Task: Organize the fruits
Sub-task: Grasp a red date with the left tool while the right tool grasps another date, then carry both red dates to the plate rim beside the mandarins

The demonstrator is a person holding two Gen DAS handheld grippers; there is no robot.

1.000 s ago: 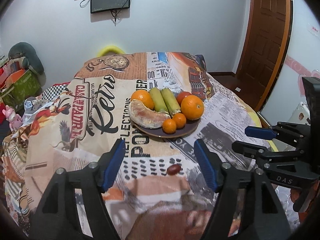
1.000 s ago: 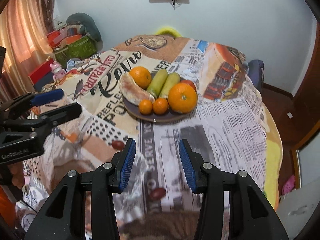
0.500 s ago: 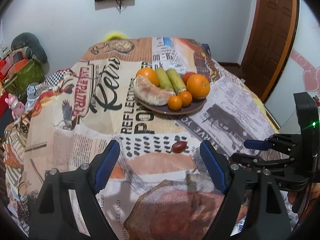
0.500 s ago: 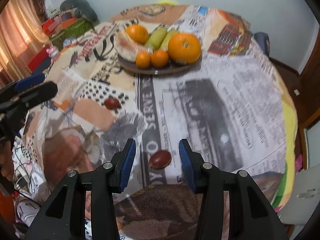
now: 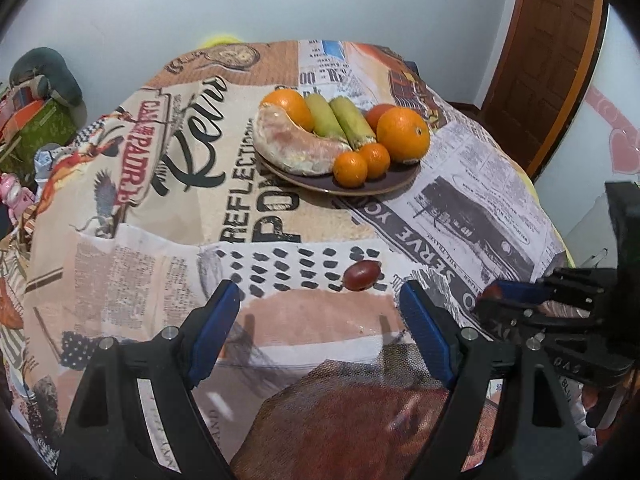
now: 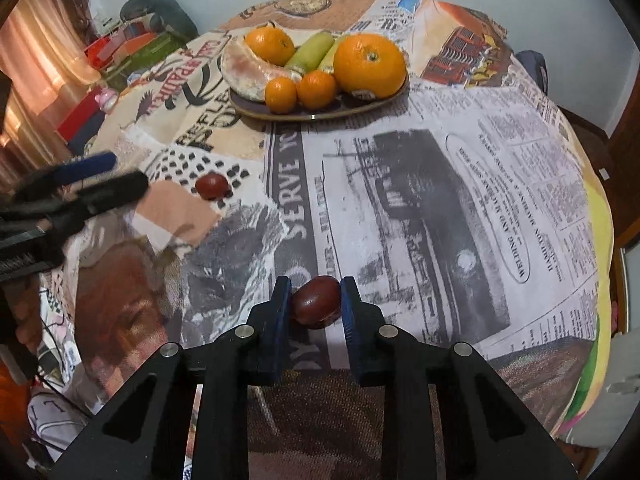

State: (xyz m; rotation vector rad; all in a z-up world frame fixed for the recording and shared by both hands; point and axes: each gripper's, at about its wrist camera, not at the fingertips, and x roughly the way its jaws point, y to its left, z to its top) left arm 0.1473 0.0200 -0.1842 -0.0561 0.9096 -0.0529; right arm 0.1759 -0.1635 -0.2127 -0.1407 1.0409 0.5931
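A small dark red fruit (image 6: 316, 303) lies on the printed tablecloth near the front edge. My right gripper (image 6: 315, 286) is closing on it, and both blue pads press its sides. A second dark red fruit (image 5: 362, 275) lies just beyond my left gripper (image 5: 320, 292), slightly right of its middle; that gripper is open and holds nothing. The same fruit (image 6: 212, 186) shows in the right wrist view beside the left gripper (image 6: 124, 172). Farther back a brown plate (image 5: 360, 190) carries oranges (image 5: 403, 140), small mandarins, green fruits and a peeled pomelo piece (image 5: 296, 148).
The cloth (image 6: 460, 200) drapes over a round table, and its edge falls away at the right. Boxes and a pink toy (image 5: 16, 196) crowd the left side. A wooden door (image 5: 548, 60) stands at the back right, and a white wall lies behind.
Both grippers came down toward the table. The right gripper's jaws, which stood apart around the near fruit, have shut on it. The left gripper's jaws spread a little wider.
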